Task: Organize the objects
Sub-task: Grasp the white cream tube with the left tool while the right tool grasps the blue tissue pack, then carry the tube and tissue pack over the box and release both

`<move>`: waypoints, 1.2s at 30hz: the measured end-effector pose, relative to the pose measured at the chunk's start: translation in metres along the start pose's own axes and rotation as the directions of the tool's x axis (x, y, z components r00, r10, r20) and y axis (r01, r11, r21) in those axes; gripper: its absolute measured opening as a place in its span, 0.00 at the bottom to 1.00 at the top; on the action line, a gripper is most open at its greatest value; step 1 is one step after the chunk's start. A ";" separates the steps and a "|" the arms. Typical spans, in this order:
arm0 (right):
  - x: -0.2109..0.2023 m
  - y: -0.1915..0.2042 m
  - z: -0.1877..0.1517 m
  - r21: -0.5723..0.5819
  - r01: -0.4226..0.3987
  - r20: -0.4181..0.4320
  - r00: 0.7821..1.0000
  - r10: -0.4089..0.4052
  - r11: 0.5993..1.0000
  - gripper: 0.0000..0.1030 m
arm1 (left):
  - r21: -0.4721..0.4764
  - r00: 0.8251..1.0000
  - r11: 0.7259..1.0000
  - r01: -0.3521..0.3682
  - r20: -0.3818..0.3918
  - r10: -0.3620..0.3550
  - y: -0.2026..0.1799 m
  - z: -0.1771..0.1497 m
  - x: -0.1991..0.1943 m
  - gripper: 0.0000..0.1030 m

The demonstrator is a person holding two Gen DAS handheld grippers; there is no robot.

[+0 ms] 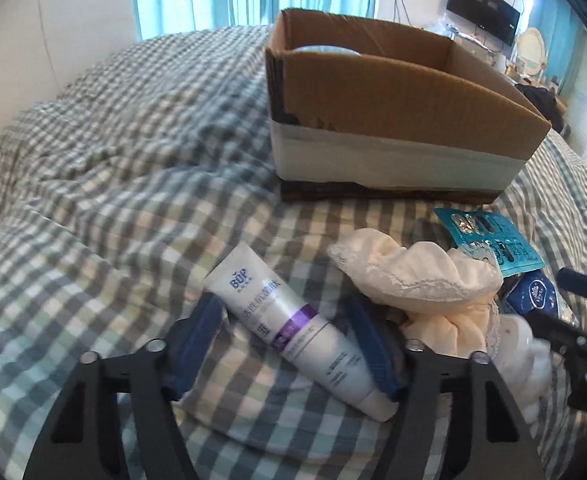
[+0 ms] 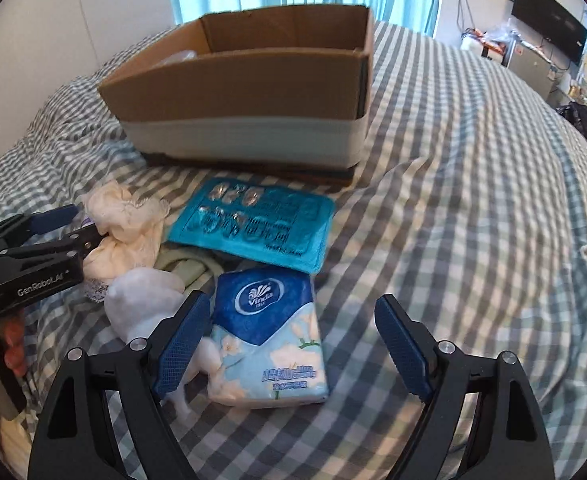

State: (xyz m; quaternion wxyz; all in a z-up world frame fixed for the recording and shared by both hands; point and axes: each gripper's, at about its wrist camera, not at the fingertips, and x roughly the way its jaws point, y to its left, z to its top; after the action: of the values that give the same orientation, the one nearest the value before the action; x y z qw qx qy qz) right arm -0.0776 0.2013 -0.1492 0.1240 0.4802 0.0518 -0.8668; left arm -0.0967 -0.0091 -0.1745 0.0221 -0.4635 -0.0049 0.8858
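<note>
An open cardboard box [image 1: 397, 92] stands on the checked bed; it also shows in the right wrist view [image 2: 245, 92]. A white tube [image 1: 293, 328] lies between the fingers of my left gripper [image 1: 289, 328], which is open around it with gaps on both sides. My right gripper [image 2: 289, 344] is open above a blue Vinda tissue pack [image 2: 265, 336], also seen in the left wrist view [image 1: 533, 292]. A teal sachet pack [image 2: 253, 224] lies in front of the box. A cream lace cloth [image 1: 421, 280] sits between tube and sachets.
A white plush toy [image 2: 145, 308] lies left of the tissue pack. The left gripper's body [image 2: 33, 252] shows at the left of the right wrist view. The checked blanket [image 2: 473, 200] spreads to the right. A TV and furniture stand far right.
</note>
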 end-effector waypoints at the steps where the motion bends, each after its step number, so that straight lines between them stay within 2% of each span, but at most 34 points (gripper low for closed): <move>1: 0.002 0.001 0.000 0.004 -0.012 -0.009 1.000 0.012 1.000 0.82 | 0.003 1.000 1.000 0.005 0.000 -0.005 0.000 0.000 0.001 0.61; 2: 0.003 0.001 0.001 0.005 -0.017 -0.014 1.000 0.017 1.000 0.81 | 0.010 1.000 1.000 0.015 0.002 -0.015 -0.002 0.000 0.003 0.58; 4: 0.006 0.003 0.000 0.000 -0.014 -0.031 0.999 0.014 1.000 0.69 | 0.008 0.999 0.999 0.032 -0.002 -0.032 -0.001 -0.001 0.002 0.48; 5: 0.008 0.004 -0.001 -0.012 -0.002 -0.042 0.999 0.002 1.000 0.59 | 0.007 0.999 0.999 0.039 0.001 -0.039 -0.002 -0.001 0.000 0.44; 7: 0.009 0.010 -0.003 -0.047 0.006 -0.051 0.999 -0.009 0.999 0.51 | 0.014 0.998 0.998 0.055 0.004 -0.055 -0.003 -0.002 -0.003 0.33; 10: 0.002 0.017 -0.006 -0.067 0.039 -0.027 0.999 -0.040 0.997 0.50 | 0.024 0.998 0.998 0.065 0.007 -0.065 -0.003 -0.004 -0.010 0.25; 14: -0.010 0.017 -0.008 -0.047 0.036 -0.006 0.999 -0.036 0.998 0.50 | 0.024 0.996 0.996 0.083 0.017 -0.084 0.002 -0.003 -0.023 0.16; 26: -0.056 0.027 -0.006 -0.035 0.051 0.087 0.995 -0.048 0.998 0.50 | 0.020 0.988 0.993 0.117 0.104 -0.118 0.012 -0.001 -0.071 0.16; 36: -0.103 0.038 0.000 -0.049 0.055 0.194 0.980 -0.044 0.997 0.50 | 0.048 0.974 0.992 0.121 0.190 -0.128 0.003 0.005 -0.115 0.16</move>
State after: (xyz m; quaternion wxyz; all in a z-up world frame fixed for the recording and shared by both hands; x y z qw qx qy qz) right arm -0.0148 0.1813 -0.0613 0.1197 0.3892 0.0750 -0.9103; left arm -0.0354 -0.0173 -0.0774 0.0852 -0.3741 -0.0201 0.9232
